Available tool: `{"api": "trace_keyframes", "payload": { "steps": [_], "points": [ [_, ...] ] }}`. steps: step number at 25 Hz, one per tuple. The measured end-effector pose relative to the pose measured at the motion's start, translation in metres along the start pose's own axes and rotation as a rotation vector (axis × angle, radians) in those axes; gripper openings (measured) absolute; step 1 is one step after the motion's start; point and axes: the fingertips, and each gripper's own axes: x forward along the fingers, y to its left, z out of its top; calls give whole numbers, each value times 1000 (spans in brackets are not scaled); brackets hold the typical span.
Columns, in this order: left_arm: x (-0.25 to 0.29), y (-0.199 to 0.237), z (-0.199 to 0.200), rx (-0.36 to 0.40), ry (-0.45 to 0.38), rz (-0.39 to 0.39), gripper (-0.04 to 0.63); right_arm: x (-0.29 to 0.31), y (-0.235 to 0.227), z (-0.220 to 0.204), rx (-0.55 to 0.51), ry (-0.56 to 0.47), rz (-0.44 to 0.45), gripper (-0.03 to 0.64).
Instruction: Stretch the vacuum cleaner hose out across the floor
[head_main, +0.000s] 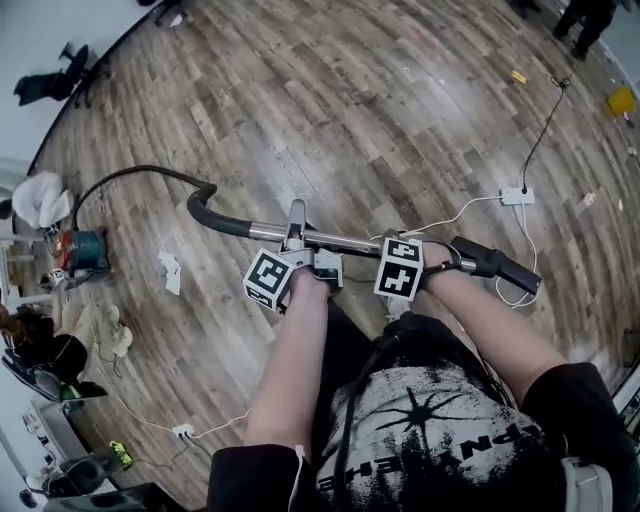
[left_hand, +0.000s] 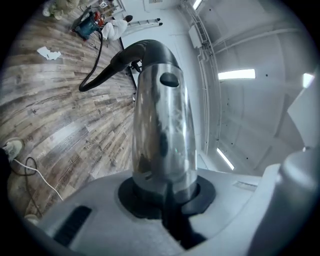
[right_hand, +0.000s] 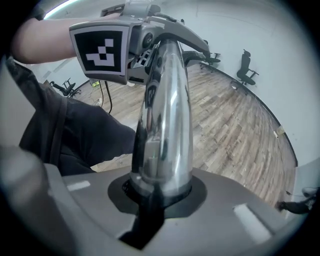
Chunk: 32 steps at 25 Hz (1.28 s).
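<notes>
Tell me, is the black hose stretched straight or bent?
Bent: the hose arcs from the curved handle to the vacuum cleaner.

Wand tube: polished metal, mirror-glossy.
Hose beyond left tongs: black, matt plastic.
Floor: wood-look planks, faint sheen.

Metal tube partly hidden (marker cube)
</notes>
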Motion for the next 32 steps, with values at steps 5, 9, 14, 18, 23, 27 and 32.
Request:
{"api": "trace_keyframes", "payload": {
  "steps": [5, 9, 14, 18, 23, 27, 32],
  "points": [
    [-22, -9, -20, 9, -53, 23, 40, -11, 16, -21, -48, -13, 30, 60],
    [-30, -10, -17, 8, -78, 38, 40, -13, 20, -19, -72, -19, 47, 60],
    [-40, -4, -21, -8, -63, 36, 40, -11, 32, -21, -60, -5, 41, 60],
    [-44, -1, -30, -13, -18, 20, 40, -9, 44, -27, -16, 12, 17, 60],
    [-55, 1, -37, -24, 45, -26, 40, -9, 64, -29, 33, 29, -56, 61],
    [-71, 12, -51, -45, 102, -13, 40, -5, 88, -39, 75, 54, -124, 66],
    [-96, 31, -72, -59, 169, -1, 40, 8, 128, -53, 142, 79, -109, 66]
  ]
}}
